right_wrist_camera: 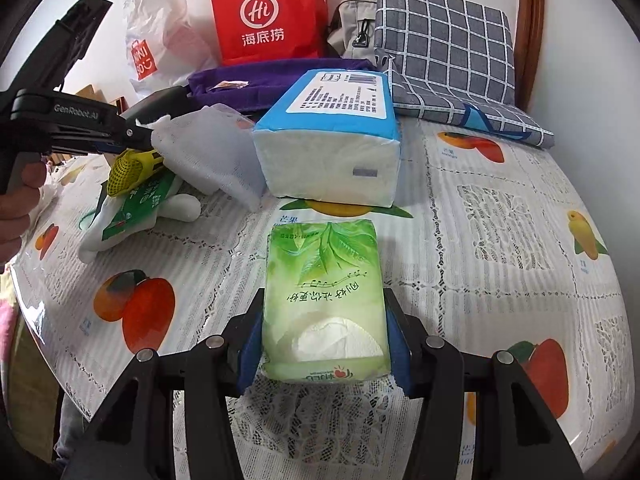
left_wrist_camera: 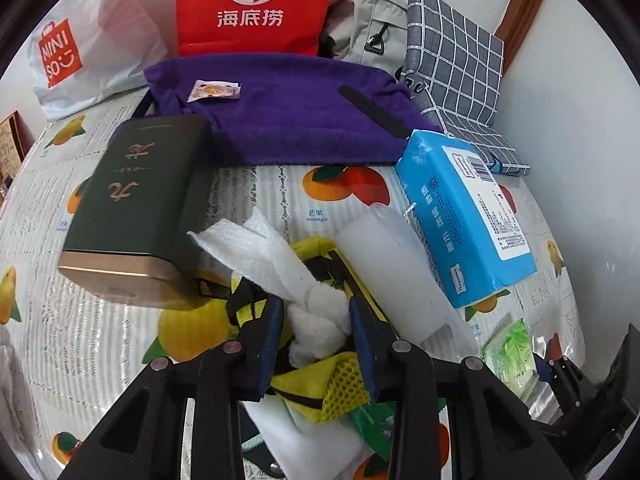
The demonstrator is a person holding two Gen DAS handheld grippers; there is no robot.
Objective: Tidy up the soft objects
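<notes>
Left claw (left_wrist_camera: 316,312) is pinching a white cloth (left_wrist_camera: 276,264) just left of the blue tissue pack (left_wrist_camera: 468,220), while the right claw (right_wrist_camera: 326,344) is squeezing a green tissue pack (right_wrist_camera: 324,280) just in front of it. Looks like the gathering step; next they're probably needing one tidy spot on the worktop (right_wrist_camera: 500,240).

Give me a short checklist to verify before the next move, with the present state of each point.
1. Left tool shut on crumpled white cloth: ok.
2. Right tool shut on green soft tissue pack: ok.
3. Green pack lifted off the fruit-print tablecloth: cannot tell.
4. Blue plastic-wrapped tissue brick apart from both tools: ok.
5. Yellow mesh pouch free of the left tool: cannot tell.
</notes>
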